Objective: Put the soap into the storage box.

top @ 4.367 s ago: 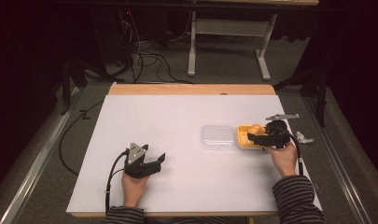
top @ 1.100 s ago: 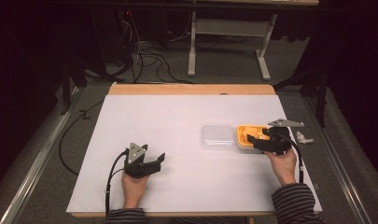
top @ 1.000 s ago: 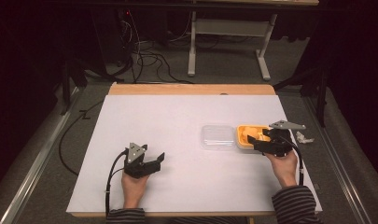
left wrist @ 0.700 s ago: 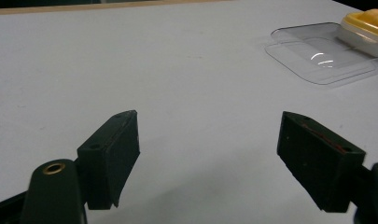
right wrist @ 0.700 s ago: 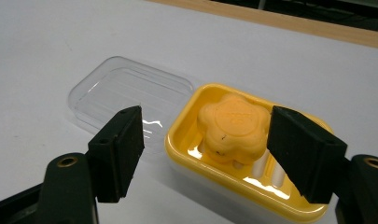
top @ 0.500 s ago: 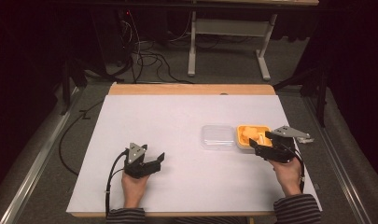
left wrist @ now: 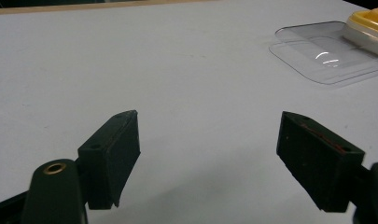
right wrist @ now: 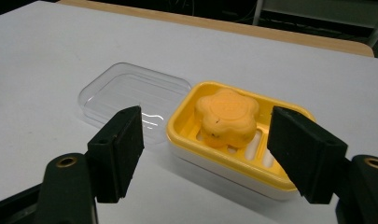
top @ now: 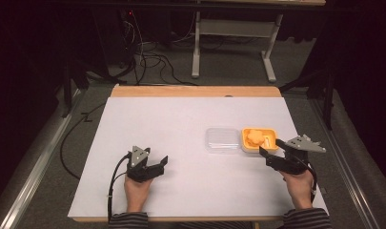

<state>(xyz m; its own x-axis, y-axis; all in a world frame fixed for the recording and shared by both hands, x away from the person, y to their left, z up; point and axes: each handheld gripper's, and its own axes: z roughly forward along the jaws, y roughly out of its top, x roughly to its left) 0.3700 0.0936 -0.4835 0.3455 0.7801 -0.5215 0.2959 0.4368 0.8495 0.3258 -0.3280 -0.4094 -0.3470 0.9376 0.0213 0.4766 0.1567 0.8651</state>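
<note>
Right gripper [right wrist: 205,154] is hovering just short of the yellow soap dish [right wrist: 233,158], jaws spread wide and gripping nothing. Flower-shaped orange soap [right wrist: 226,116] is sitting in the slotted tray at the table's [top: 181,143] right side, and the clear lid [right wrist: 130,95] is lying flat, touching the dish's left edge. Likely next: fetching the lid; best pinched by its thin, glossy rim. Left gripper [left wrist: 207,154] is resting wide and empty, well apart.

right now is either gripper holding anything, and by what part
Nothing is held. The left gripper is open over bare table; the right gripper is open, short of the soap dish.
</note>
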